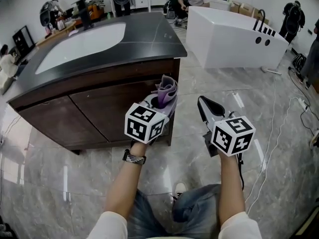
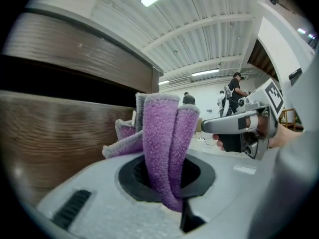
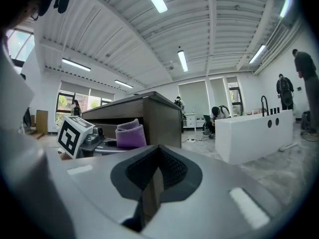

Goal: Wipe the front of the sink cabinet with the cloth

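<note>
At the right front corner of the sink cabinet (image 1: pixel 99 108), just under the overhanging edge of its dark countertop (image 1: pixel 154 34), the left gripper (image 1: pixel 163 99) pinches a folded purple cloth (image 1: pixel 168 87) between its jaws. The cloth's folds stand up beyond the jaw tips, close beside the wood-grain door (whether it touches the wood cannot be told). The right gripper (image 1: pixel 205 104) hangs just right of the cabinet's corner over open floor, its jaws pressed together on nothing. Grey marble floor (image 1: pixel 214 83) lies open between the cabinet's side and a white tub (image 1: pixel 229 39) farther back. Cables (image 1: pixel 279 113) trail across the floor at far right.
</note>
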